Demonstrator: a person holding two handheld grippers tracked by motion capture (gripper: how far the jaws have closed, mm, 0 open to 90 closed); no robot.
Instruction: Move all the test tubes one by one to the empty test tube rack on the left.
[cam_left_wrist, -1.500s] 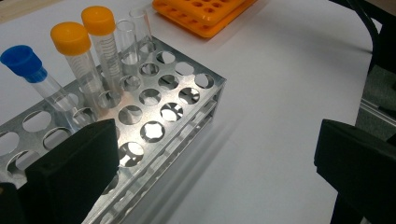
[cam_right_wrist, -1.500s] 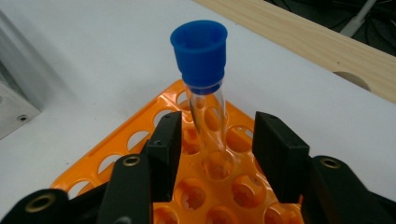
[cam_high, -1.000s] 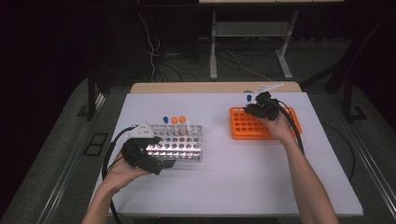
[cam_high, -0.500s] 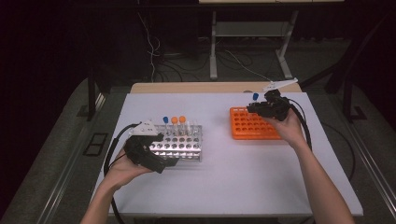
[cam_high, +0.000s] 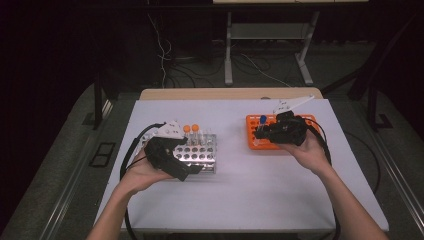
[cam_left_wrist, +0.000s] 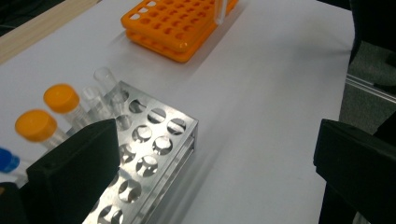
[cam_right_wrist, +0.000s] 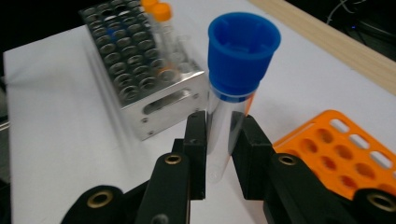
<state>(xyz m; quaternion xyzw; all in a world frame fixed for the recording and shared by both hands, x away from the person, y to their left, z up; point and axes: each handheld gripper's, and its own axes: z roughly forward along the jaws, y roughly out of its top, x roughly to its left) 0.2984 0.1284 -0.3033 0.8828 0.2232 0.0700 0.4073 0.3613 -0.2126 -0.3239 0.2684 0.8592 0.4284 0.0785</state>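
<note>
The right gripper (cam_right_wrist: 219, 140), its hand tilted toward 9 o'clock above the orange rack (cam_high: 255, 140), pinches an upright blue-capped tube (cam_right_wrist: 233, 93) clear of the holes, while the left gripper (cam_left_wrist: 210, 163), jaws spread wide, hovers at 5 o'clock of the metal rack (cam_left_wrist: 154, 154).

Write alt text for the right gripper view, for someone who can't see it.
Two black jaws of the right gripper clamp a clear tube with a blue cap, held upright above a white table. Behind stands a metal rack holding orange-capped tubes; an orange rack sits at lower right.
</note>
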